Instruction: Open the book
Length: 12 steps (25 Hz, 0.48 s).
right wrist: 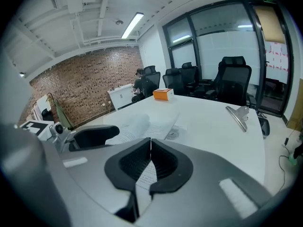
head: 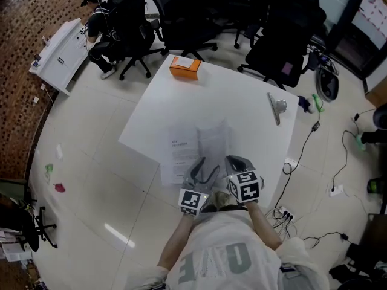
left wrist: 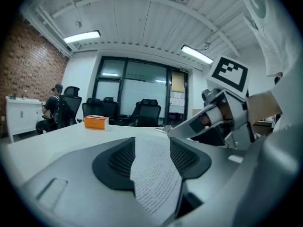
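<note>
The book [head: 202, 141] lies open near the front edge of the white table [head: 242, 95], its printed pages spread out; it also shows in the right gripper view as the open book [right wrist: 137, 126]. My right gripper [right wrist: 150, 144] is shut on a single printed page [right wrist: 147, 172], a thin sheet pinched between its pads and lifted off the book. My left gripper [left wrist: 152, 144] stands open, with a printed page [left wrist: 154, 174] running between its jaws and not pressed by them. In the head view the left gripper [head: 202, 169] and right gripper [head: 237, 163] sit side by side over the book's near edge.
An orange box [head: 184, 67] stands at the table's far edge. A metal clip [head: 277, 107] lies at the right side. Black office chairs [head: 181, 11] ring the far side. A person [head: 97, 17] sits at a white desk far left. Cables [head: 302, 156] trail on the floor at right.
</note>
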Motion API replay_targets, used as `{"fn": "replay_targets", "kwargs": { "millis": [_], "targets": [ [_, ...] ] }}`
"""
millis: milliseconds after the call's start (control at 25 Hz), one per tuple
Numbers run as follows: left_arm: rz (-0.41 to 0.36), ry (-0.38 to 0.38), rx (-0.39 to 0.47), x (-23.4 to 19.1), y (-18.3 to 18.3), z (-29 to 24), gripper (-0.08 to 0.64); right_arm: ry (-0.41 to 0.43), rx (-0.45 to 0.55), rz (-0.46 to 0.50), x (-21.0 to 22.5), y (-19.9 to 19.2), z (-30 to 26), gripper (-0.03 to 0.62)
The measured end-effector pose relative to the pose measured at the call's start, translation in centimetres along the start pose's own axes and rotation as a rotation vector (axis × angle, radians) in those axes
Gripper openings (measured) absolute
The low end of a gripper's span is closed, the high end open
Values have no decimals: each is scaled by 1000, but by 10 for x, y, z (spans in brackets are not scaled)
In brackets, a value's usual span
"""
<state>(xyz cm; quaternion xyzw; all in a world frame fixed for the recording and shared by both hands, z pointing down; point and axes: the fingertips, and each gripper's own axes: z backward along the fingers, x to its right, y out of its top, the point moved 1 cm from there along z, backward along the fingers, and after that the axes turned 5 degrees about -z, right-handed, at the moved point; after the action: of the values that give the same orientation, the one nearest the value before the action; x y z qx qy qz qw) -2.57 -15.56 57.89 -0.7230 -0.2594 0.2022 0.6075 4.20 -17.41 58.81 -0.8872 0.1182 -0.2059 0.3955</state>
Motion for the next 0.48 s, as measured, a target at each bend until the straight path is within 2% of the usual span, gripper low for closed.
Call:
{"fn": "replay_targets", "kwargs": {
  "millis": [120, 240, 360, 480],
  "targets": [
    [56, -106, -14, 15, -8, 3, 262, 6, 3, 0, -2, 2, -2, 11],
    [45, -178, -37, 29, -9, 4, 270, 15, 4, 5, -7, 5, -4, 11],
    [28, -177, -38, 31, -7, 5, 267, 22, 7, 2, -10, 7, -5, 8],
    [51, -181, -25, 29, -10, 10, 268, 22, 9, -13, -9, 9, -6, 8]
  ]
}}
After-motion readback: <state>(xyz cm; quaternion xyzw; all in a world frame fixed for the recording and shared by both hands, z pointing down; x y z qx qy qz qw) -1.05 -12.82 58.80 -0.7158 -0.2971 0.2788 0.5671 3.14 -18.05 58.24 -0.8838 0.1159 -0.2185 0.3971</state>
